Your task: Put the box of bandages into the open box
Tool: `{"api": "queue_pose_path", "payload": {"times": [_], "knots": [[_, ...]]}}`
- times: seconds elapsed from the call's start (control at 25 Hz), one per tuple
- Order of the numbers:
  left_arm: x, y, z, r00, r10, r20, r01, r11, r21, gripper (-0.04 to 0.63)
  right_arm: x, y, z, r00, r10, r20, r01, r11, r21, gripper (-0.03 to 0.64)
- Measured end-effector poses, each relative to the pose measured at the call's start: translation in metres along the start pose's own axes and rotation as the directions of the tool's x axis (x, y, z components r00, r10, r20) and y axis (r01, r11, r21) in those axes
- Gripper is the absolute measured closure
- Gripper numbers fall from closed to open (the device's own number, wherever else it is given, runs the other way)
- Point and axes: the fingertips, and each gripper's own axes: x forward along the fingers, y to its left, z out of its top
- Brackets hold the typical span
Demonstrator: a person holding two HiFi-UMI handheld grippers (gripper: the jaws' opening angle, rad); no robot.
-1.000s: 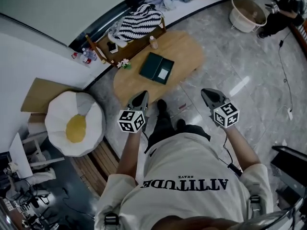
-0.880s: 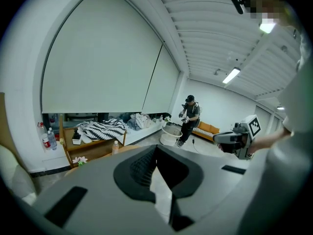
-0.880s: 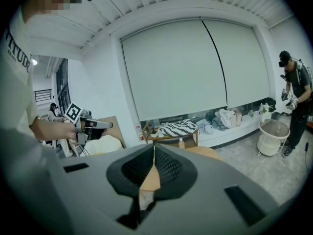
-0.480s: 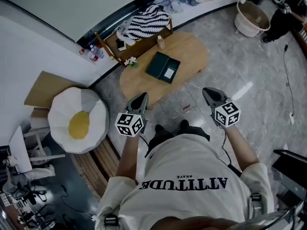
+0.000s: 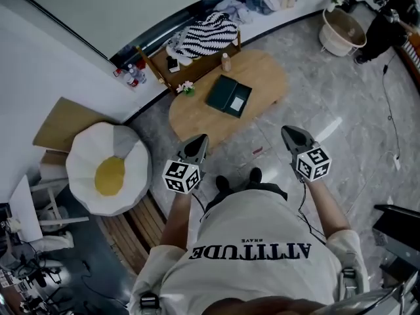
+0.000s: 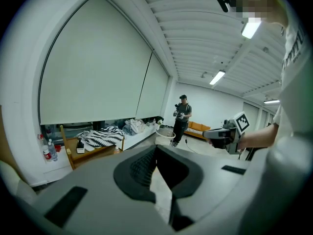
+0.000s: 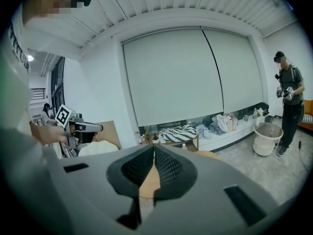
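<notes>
A dark green open box (image 5: 229,96) lies on the oval wooden table (image 5: 262,71). A white rectangle shows in its right half; I cannot tell whether that is the box of bandages. My left gripper (image 5: 201,140) and right gripper (image 5: 287,132) are held out in the air over the floor, short of the table's near edge. Both are shut with nothing between the jaws, as the left gripper (image 6: 156,150) and right gripper (image 7: 154,152) show in their own views. Each also appears in the other's view, apart from everything.
On the table stand a small bottle (image 5: 226,62) and flowers (image 5: 187,87). Behind it is a wooden bench with striped cloth (image 5: 207,33). An egg-shaped cushion (image 5: 105,169) sits at the left, and a white basket (image 5: 341,31) and a standing person (image 5: 387,25) at the far right.
The person's feet have shifted, and both grippers have moved slightly with the step. The table sits a little further right in the head view. Both jaws stay shut.
</notes>
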Motion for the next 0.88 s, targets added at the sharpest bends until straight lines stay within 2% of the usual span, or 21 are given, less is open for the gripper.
{"api": "queue_pose_path", "payload": {"times": [0.36, 0.88], "knots": [[-0.017, 0.015, 0.008, 0.999, -0.002, 0.033, 0.003, 1.0, -0.011, 0.574, -0.004, 0.018, 0.01, 1.0, -0.025, 0.016, 0.026, 0.999, -0.038, 0.595], [-0.026, 0.02, 0.011, 1.0, -0.002, 0.031, 0.003, 1.0, -0.012, 0.574, -0.011, 0.029, 0.017, 0.999, -0.03, 0.026, 0.032, 0.998, -0.061, 0.597]]}}
